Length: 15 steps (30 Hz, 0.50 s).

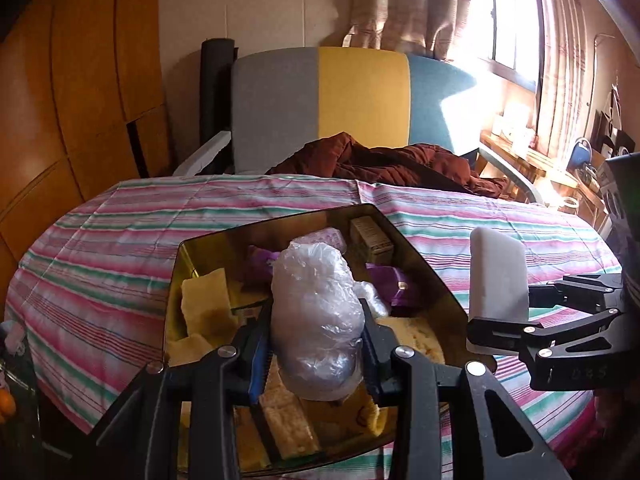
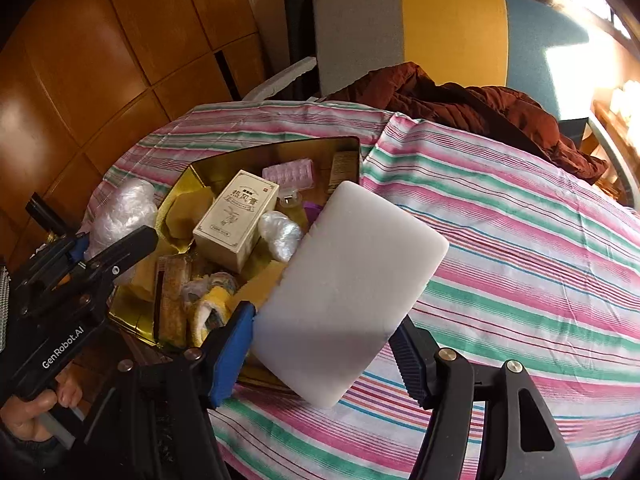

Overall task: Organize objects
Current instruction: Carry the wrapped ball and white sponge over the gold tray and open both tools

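Note:
A gold tin box (image 1: 424,268) (image 2: 352,146) lies open on the striped tablecloth (image 1: 120,248) (image 2: 520,240), filled with several items: a beige carton (image 2: 236,220), yellow sponge pieces (image 1: 206,300), a pink blister pack (image 2: 290,172), a small plastic wad (image 2: 280,236). My left gripper (image 1: 316,344) is shut on a crumpled clear plastic bundle (image 1: 316,312) above the box; the bundle also shows in the right wrist view (image 2: 124,212). My right gripper (image 2: 324,344) is shut on a white foam slab (image 2: 348,280), held at the box's right edge; the slab shows in the left wrist view (image 1: 496,276).
A grey, yellow and blue chair (image 1: 360,100) stands behind the table with a dark red jacket (image 1: 384,160) on it. Wooden panels (image 1: 60,100) are on the left, a window with curtains (image 1: 512,12) on the right. Cluttered shelves (image 1: 560,160) lie far right.

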Available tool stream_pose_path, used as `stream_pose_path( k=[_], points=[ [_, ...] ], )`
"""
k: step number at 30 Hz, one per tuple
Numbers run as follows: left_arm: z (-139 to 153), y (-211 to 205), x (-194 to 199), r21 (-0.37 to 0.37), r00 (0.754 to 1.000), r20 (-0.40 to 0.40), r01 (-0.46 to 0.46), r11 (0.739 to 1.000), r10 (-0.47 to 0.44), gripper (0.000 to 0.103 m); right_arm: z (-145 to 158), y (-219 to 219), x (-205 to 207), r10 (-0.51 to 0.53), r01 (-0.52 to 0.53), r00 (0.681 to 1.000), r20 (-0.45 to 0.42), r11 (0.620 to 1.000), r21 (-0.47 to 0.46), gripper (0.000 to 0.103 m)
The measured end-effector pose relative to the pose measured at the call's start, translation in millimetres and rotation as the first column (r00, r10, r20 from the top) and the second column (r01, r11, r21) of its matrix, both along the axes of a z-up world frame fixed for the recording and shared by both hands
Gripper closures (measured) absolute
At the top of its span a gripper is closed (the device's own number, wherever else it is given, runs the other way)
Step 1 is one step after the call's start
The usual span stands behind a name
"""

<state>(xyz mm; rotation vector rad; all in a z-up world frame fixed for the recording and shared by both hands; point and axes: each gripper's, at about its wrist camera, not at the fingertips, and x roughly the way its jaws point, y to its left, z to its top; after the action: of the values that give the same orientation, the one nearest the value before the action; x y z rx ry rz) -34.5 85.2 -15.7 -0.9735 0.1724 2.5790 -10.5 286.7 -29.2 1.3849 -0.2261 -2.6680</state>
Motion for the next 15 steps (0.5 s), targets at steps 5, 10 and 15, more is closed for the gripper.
stream_pose_path(
  k=[5,10,15],
  points=[
    [-9,-37,-16,0.092,0.995,0.092,-0.056,0.994,0.048,0.066,2,-21,-8,0.043,-0.043,0.999,0.0,0.999,0.008,0.036],
    [-7,-77,-25,0.165,0.987,0.121,-0.124,0.978,0.104,0.066,5,-42,-23,0.084,-0.084,0.996,0.001,0.996,0.03,0.036],
    [-6,-95,-29,0.216,0.983,0.146,-0.14,0.966,0.11,0.066,3,-57,-45,0.128,-0.129,0.992,0.02,0.99,0.057,0.035]
  ],
)
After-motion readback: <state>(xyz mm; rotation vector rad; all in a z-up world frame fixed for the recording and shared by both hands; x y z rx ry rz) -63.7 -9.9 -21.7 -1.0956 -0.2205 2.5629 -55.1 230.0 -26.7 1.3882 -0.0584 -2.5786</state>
